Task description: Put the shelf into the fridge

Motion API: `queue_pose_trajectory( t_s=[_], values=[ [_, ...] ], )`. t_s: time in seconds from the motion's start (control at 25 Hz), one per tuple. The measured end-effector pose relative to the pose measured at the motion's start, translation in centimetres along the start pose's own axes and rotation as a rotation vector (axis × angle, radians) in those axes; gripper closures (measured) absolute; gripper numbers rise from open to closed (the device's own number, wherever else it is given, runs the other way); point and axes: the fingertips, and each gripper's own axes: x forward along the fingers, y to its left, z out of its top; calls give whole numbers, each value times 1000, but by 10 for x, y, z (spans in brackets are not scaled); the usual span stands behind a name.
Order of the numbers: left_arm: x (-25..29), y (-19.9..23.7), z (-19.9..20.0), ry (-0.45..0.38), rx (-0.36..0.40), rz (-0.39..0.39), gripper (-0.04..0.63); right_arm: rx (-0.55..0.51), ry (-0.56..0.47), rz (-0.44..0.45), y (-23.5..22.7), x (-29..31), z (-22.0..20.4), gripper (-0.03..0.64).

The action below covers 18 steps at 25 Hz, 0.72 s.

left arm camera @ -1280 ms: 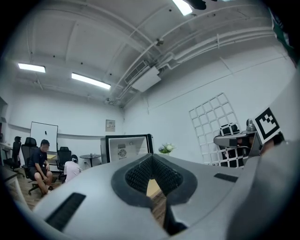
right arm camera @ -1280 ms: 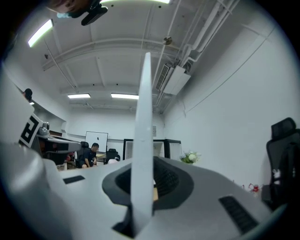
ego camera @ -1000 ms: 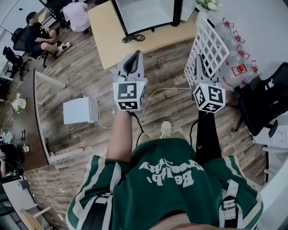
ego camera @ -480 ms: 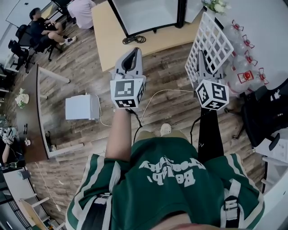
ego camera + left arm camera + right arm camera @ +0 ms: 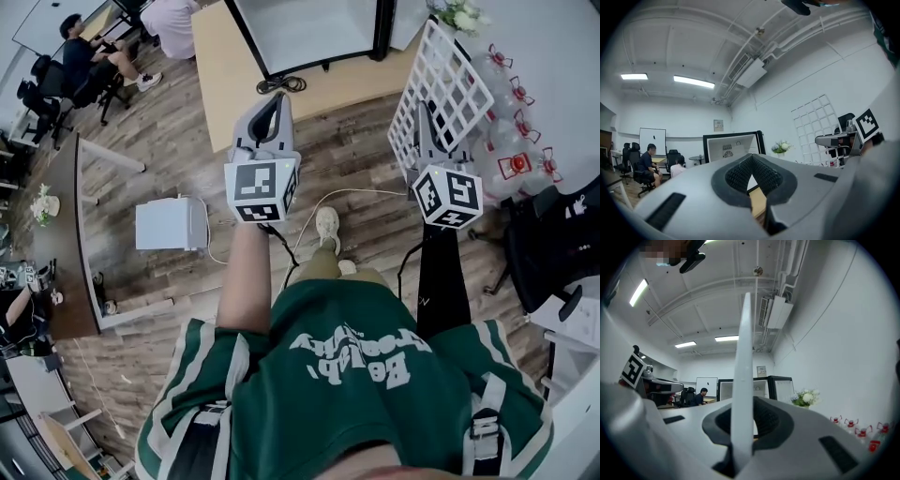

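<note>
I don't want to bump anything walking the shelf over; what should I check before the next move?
1. Right gripper clamped on the shelf: ok.
2. Left gripper empty, jaws together: ok.
3. Fridge door open: ok.
4. Floor ahead free of snags: not ok, a white cable crosses by the shoe.
5. Free slot inside the fridge: cannot tell.

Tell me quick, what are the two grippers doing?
Left gripper: closed, empty.
Right gripper: closed on the white shelf.
</note>
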Motion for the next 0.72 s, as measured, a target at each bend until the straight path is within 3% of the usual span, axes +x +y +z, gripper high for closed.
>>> queue_pose_trajectory(
  t_s=[0.72],
  values=[
    [141, 76, -31, -2, -51, -2, 595, -88, 50, 72, 3, 167, -24, 568]
  ],
)
